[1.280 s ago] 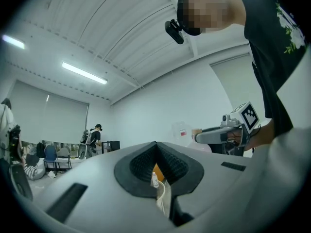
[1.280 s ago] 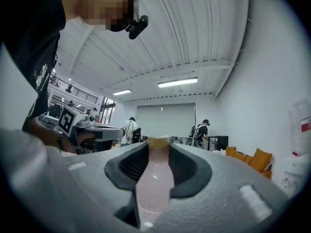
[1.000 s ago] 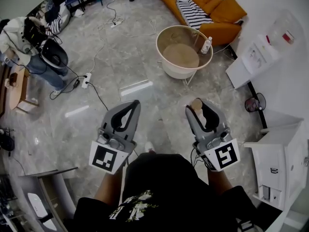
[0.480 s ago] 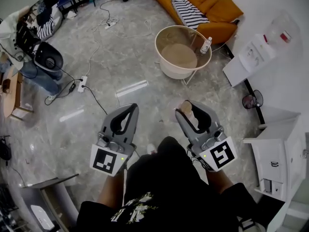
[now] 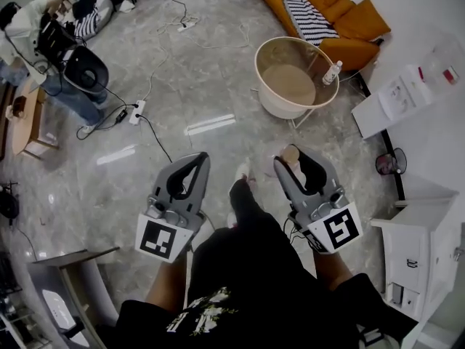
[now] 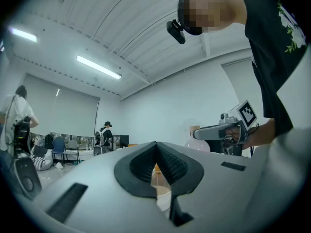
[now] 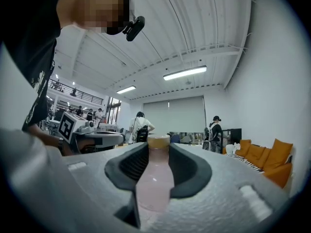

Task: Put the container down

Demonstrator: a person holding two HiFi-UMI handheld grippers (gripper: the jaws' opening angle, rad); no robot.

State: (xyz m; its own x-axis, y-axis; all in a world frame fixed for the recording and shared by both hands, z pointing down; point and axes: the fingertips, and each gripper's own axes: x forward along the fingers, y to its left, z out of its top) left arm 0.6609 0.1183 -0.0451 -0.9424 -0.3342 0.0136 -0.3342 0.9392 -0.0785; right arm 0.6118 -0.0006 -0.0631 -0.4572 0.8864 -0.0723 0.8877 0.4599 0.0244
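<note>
The container is a pale pink bottle [image 7: 154, 178] with a tan cap, held upright and level in front of me. My right gripper [image 7: 158, 152] is shut on it, its black pads pressing the bottle's neck from both sides. In the head view the bottle [image 5: 292, 155] pokes out at the tip of the right gripper [image 5: 294, 160]. My left gripper [image 5: 196, 160] is held beside it at the same height, shut, with nothing in it. In the left gripper view the left gripper [image 6: 155, 147] has its pad tips meeting, and the right gripper [image 6: 214, 131] shows off to the right.
A round beige side table [image 5: 260, 57] stands ahead with a small bottle [image 5: 333, 71] on its rim. Behind it is an orange sofa [image 5: 349, 20]. White cabinets [image 5: 421, 246] line the right. Cables and a power strip [image 5: 136, 111] cross the floor; a person [image 5: 43, 42] stands far left.
Both grippers have travelled across the room with me, side by side. My foot has stepped forward between them. The right gripper still holds the bottle.
</note>
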